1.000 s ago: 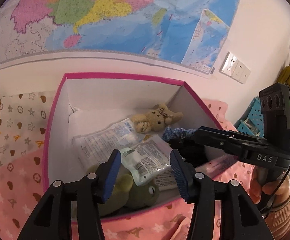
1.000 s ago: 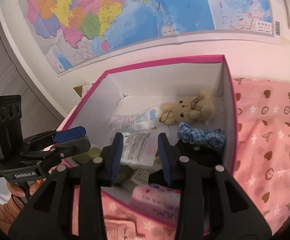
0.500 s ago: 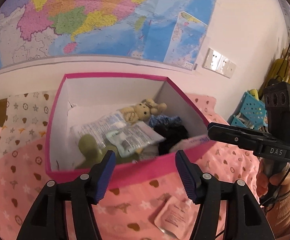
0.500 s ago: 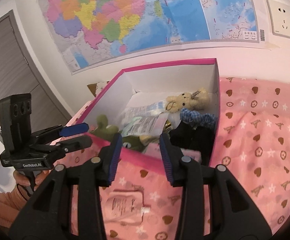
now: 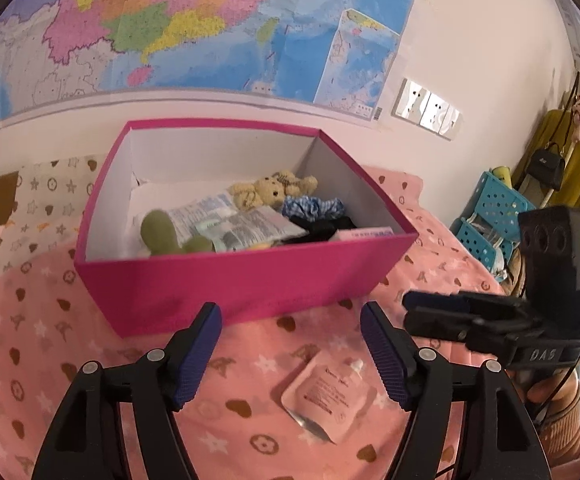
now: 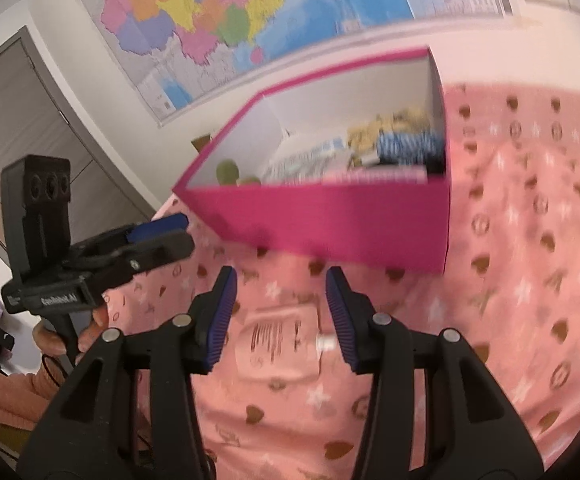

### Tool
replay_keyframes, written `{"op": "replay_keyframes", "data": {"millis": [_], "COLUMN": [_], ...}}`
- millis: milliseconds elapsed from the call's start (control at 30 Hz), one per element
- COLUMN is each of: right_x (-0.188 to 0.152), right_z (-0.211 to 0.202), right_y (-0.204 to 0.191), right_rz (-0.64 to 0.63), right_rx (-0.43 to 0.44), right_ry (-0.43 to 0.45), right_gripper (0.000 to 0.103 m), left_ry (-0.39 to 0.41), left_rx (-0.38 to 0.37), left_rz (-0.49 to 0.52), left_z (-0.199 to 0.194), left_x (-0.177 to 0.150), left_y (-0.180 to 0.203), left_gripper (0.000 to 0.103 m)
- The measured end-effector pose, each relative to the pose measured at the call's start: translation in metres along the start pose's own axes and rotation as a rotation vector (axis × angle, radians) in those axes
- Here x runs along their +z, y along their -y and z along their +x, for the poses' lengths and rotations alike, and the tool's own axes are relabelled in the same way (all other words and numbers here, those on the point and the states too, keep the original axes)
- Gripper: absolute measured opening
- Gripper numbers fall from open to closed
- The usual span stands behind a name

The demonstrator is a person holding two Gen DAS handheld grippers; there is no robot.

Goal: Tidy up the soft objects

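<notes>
One pink pouch (image 6: 278, 344) lies on the bedspread between the opening, empty right hand-held gripper (image 6: 278, 316) jaws.

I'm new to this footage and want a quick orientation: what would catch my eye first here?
The bright magenta box sits on a pink patterned bedspread, holding a tan teddy bear, a green plush and packets. Behind it a large colourful map covers the wall. In front of the box a lone pink pouch lies on the bedspread, framed by the right gripper, whose fingers are opening with nothing held.
</notes>
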State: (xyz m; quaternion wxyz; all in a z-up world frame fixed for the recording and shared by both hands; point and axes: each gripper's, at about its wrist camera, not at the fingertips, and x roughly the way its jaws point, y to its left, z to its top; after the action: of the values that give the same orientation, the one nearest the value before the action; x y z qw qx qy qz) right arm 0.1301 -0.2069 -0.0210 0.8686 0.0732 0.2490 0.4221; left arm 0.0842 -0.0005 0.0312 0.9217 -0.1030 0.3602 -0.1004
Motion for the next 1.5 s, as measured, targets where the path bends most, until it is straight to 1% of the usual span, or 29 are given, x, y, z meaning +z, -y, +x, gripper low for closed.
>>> {"op": "replay_keyframes", "data": {"millis": [133,333,500,733,800,933,1000,1067,1100,1233,1300,1500], "right_x": [-0.016,-0.028,-0.033,-0.032,-0.03,-0.028,-0.028,-0.027,-0.027,-0.027,-0.027,-0.03], "right_z": [0.009,0.015,0.019,0.032,0.037,0.043,0.045,0.047,0.048,0.05,0.051,0.052], "right_y": [0.006,0.012,0.016,0.018,0.017,0.017,0.017,0.017,0.016,0.014,0.012,0.006], "right_rz": [0.035,0.064,0.067,0.065,0.063,0.051,0.047,0.041,0.04,0.017,0.0,-0.017], "right_rx": [-0.006,-0.014,-0.029,-0.051,-0.054,-0.065,-0.065,-0.067,-0.068,-0.075,-0.079,-0.043], "right_ry": [-0.035,-0.055,-0.069,-0.092,-0.097,-0.104,-0.105,-0.108,-0.107,-0.106,-0.107,-0.121], "right_gripper": [0.049,0.05,0.05,0.05,0.05,0.05,0.05,0.05,0.05,0.05,0.05,0.05], "left_ry": [-0.02,-0.063,-0.107,-0.167,-0.188,-0.219,-0.232,-0.244,-0.248,-0.255,-0.258,-0.266], "left_rx": [-0.018,-0.033,-0.047,-0.086,-0.1,-0.113,-0.126,-0.124,-0.125,-0.132,-0.129,-0.15], "left_rz": [-0.028,-0.064,-0.075,-0.085,-0.088,-0.08,-0.076,-0.064,-0.061,-0.054,-0.051,-0.064], "left_z": [0.001,0.007,0.013,0.024,0.028,0.034,0.037,0.04,0.042,0.045,0.047,0.052], "left_x": [-0.011,-0.029,-0.045,-0.064,-0.068,-0.073,-0.074,-0.075,-0.075,-0.075,-0.075,-0.074], "left_y": [0.0,-0.004,-0.006,-0.005,-0.004,0.002,0.005,0.009,0.01,0.014,0.015,0.013], "left_gripper": [0.073,0.073,0.073,0.071,0.066,0.06,0.053,0.049,0.046,0.04,0.034,0.032]}}
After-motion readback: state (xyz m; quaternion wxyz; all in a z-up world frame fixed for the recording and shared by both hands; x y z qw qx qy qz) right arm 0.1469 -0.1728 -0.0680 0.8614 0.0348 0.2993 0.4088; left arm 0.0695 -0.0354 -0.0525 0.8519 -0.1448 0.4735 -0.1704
